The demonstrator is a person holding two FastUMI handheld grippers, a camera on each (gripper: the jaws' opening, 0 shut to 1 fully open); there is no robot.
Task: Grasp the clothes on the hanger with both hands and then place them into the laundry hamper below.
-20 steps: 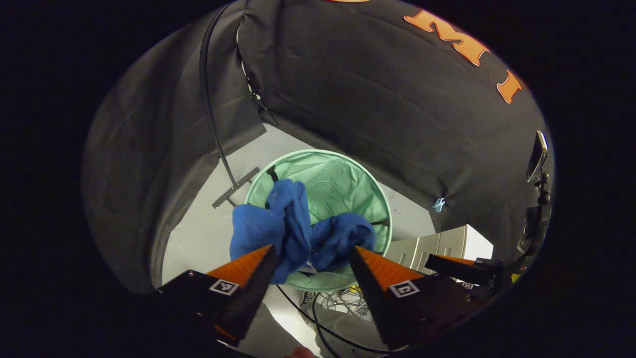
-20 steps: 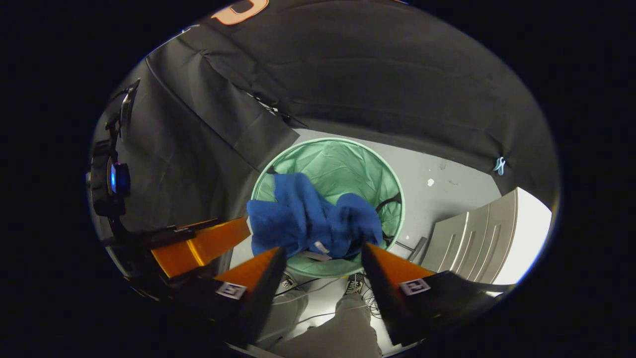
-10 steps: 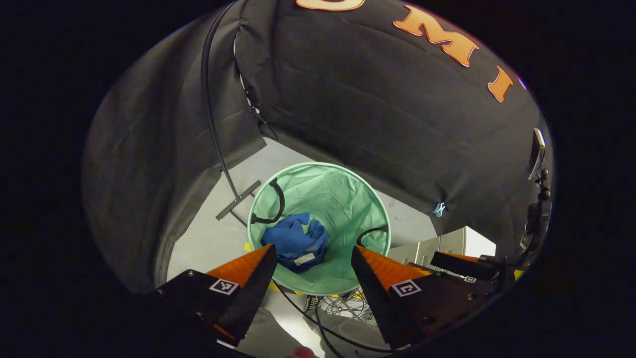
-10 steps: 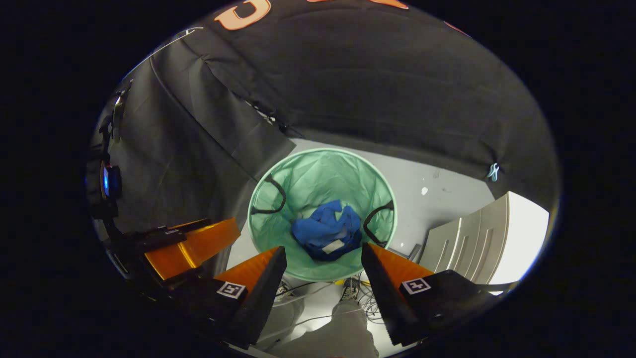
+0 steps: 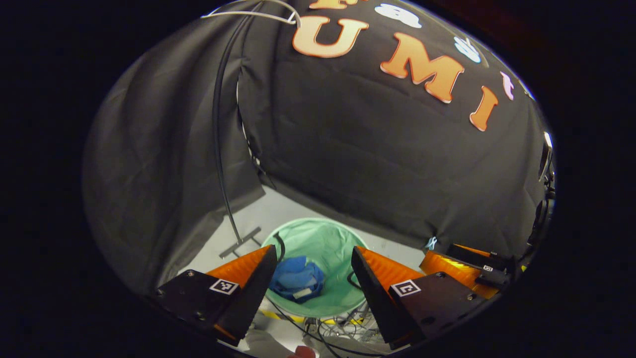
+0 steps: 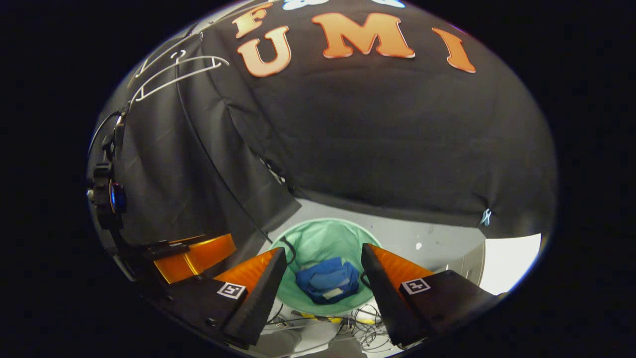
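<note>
The blue garment lies crumpled at the bottom of the round green laundry hamper, also seen as a blue heap inside the hamper in the right gripper view. My left gripper hangs open high above the hamper with nothing between its fingers. My right gripper is open too, equally high above it. A bare white wire hanger hangs at the upper left of the right gripper view, and its edge shows at the top of the left gripper view.
A thin black stand pole runs down to a cross base on the pale floor left of the hamper. Loose cables and a person's legs lie near the hamper's front. A pale panel stands at the right. The other gripper shows at left.
The blue garment dropped out from between both grippers into the hamper. Both grippers then rose and tilted up, so the hamper now looks smaller and lower.
</note>
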